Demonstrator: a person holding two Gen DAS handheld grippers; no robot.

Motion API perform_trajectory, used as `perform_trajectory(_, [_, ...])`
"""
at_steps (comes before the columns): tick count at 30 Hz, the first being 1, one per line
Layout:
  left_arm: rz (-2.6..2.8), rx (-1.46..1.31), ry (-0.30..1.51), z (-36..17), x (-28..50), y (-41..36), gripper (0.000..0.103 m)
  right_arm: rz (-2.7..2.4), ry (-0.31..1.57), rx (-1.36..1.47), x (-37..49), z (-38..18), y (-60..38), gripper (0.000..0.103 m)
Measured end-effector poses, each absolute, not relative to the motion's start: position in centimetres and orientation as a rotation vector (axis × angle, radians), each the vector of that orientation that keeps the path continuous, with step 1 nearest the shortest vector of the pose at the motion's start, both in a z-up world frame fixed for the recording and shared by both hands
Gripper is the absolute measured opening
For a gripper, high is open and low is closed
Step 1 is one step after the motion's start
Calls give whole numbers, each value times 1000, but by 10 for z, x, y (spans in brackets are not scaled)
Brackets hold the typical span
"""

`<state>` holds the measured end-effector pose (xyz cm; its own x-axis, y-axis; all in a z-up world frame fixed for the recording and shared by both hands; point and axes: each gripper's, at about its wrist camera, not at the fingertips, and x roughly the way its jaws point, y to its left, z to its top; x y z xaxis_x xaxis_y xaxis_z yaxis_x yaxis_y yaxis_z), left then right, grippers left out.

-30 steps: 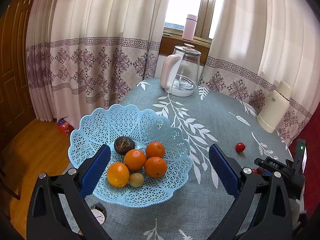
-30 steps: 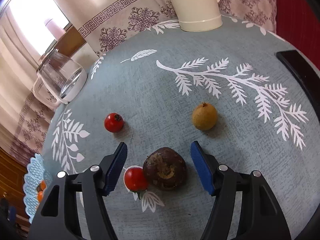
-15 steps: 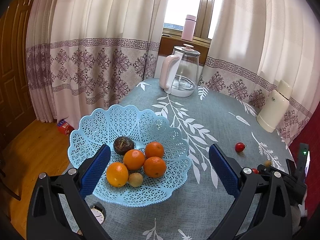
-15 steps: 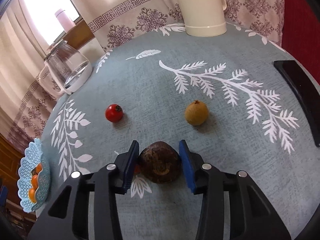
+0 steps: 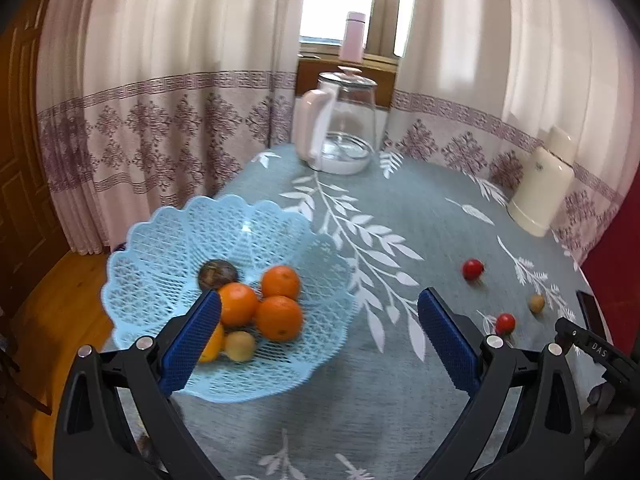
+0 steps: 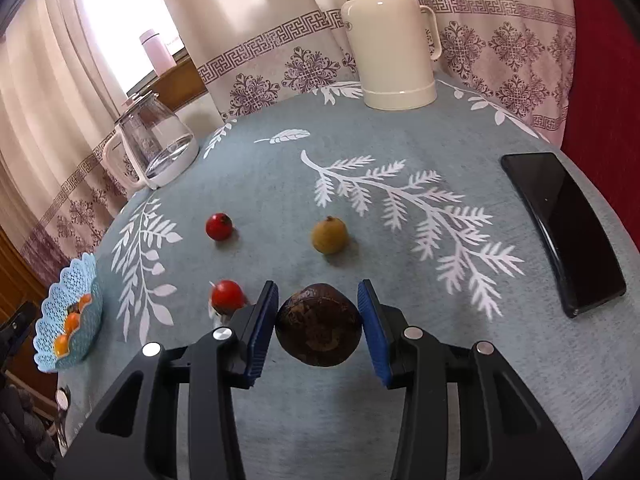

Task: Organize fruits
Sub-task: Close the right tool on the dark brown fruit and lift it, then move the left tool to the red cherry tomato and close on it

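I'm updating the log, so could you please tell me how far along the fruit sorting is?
Done: four oranges, a dark brown fruit and a small tan fruit lie in the light blue lattice plastic basket. In hand: the right gripper is shut on a dark brown round fruit. Left: two small red fruits and a yellowish-tan round fruit.

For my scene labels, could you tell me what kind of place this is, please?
Probably a room in a home, at a dining table. A patterned tablecloth bears a glass kettle and a thermos, patterned curtains hang by the window, and a basket holds fruit.
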<state>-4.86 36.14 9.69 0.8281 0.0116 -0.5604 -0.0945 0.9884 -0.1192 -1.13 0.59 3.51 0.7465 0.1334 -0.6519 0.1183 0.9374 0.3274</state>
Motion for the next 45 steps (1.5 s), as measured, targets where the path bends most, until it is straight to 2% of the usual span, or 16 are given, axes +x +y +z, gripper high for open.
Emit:
perform_trajectory(22, [-227,25,727,58,4,211,100,-18,602,369,-29,39,-10,42])
perform_trajectory(28, [-257,54,771,44,24,187,88,-6,597,386,-30,37,-10,42])
perform_trajectory(30, [-265,56,794,39,30,183,73,-6,594,390,-30,36,-11,42])
perform_trajectory(32, [-279,48,822,33,36,179,68,1,594,394,-30,35,-11,42])
perform_trajectory(41, [-317,56,859,20,49,160,67,23,591,396,-31,35,-9,42])
perform_trajectory(43, [-324,60,869,18,51,157,60,24,591,397,-31,35,-9,42])
perform_trajectory(45, [-321,67,866,17,52,155,58,25,591,397,-31,35,-9,42])
